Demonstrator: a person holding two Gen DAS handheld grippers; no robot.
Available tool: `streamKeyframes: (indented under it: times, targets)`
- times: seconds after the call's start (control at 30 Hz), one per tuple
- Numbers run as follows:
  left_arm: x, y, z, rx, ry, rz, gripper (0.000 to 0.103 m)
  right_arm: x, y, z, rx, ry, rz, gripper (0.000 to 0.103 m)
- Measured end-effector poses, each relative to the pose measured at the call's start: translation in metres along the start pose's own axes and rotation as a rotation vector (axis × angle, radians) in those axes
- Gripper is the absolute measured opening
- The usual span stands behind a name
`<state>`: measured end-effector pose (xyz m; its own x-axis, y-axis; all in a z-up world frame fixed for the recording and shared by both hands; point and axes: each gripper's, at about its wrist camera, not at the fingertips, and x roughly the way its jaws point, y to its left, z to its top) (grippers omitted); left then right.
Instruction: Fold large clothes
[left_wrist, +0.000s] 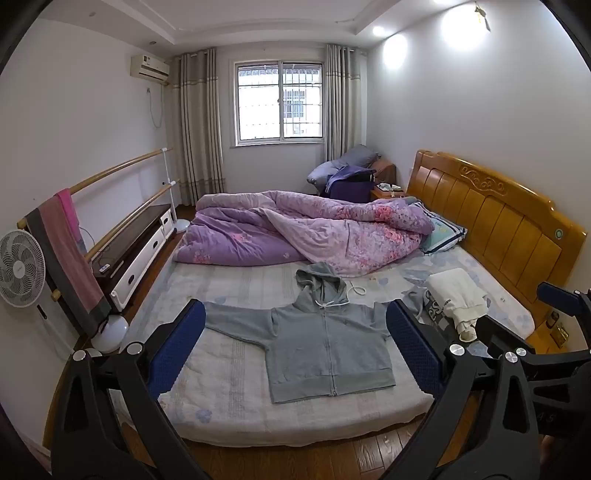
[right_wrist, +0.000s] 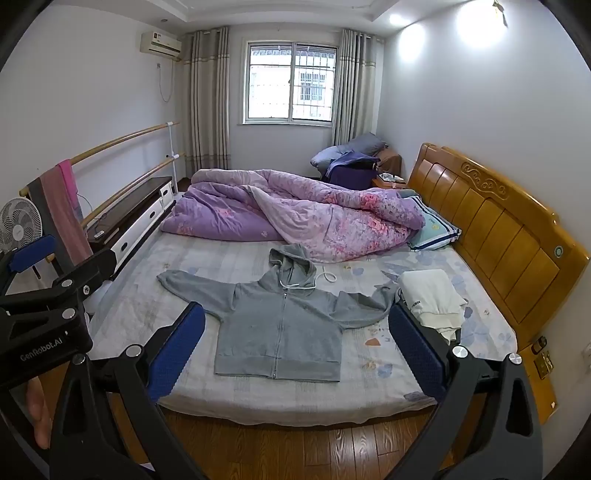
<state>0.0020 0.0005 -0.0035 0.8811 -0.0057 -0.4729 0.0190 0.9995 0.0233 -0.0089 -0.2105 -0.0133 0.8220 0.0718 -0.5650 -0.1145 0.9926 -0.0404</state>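
Hovering wide-jawed, both grippers (left_wrist: 295, 332) (right_wrist: 295, 332) hold nothing.

A grey zip-up hoodie (left_wrist: 325, 347) lies flat, front side up, on the bed (left_wrist: 229, 413), close to its foot edge and about midway along it. The zip is closed and runs straight down to the ribbed hem, which lies parallel to that edge. Both sleeves are spread out sideways toward the bed's two side edges. The hood is open and points toward the far side of the bed, its white drawstring (right_wrist: 327, 277) trailing loose onto the sheet beside it.
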Motion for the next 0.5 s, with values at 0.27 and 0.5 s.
streamKeyframes:
  times: [0.27,0.5]
  targets:
    - [0.007,0.006,-0.004,0.001,0.003,0.001,0.098,0.005,-0.003,0.003,0.007,0.009,0.003,0.096]
    - [0.002,0.008,0.000,0.000,0.011,-0.003,0.098,0.011,-0.005,0.002,0.010,0.017,0.003,0.096]
